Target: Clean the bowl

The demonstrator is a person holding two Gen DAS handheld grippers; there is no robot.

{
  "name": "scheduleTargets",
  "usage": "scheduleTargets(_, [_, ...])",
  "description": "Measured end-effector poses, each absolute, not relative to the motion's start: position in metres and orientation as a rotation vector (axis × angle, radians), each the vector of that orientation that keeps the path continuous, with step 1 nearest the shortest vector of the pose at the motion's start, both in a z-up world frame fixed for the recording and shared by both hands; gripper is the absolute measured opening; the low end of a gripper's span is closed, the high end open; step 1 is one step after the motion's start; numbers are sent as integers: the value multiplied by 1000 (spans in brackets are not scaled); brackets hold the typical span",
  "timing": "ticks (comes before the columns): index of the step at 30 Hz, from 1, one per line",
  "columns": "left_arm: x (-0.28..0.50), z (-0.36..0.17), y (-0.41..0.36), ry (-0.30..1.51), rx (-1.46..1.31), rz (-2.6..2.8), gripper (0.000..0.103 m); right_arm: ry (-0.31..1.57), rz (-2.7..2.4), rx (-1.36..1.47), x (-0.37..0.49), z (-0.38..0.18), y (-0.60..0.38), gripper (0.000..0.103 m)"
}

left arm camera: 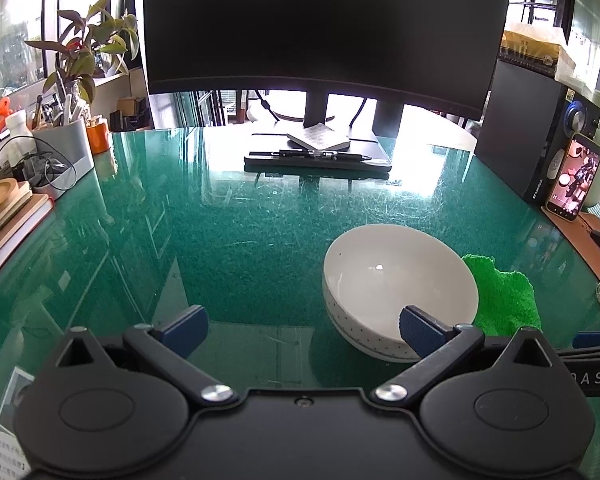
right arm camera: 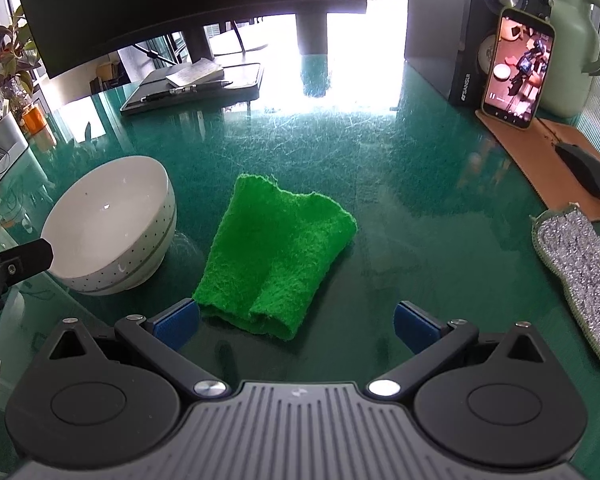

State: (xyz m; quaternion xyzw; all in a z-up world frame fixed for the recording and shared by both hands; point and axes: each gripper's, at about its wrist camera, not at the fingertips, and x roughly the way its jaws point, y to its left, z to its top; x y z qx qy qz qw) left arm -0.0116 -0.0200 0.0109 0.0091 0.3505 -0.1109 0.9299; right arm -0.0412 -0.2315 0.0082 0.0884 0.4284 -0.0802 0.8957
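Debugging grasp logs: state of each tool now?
Left tool: open, empty, right finger over the bowl.
Right tool: open, empty, cloth ahead.

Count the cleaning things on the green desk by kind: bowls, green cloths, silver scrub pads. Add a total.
Bowl: 1
Green cloth: 1
Silver scrub pad: 1
Total: 3
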Motion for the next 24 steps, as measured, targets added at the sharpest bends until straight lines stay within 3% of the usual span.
scheduleTargets(24, [-13, 13, -17, 723, 13, -271, 103, 921, -157, 164, -35, 4, -226, 103])
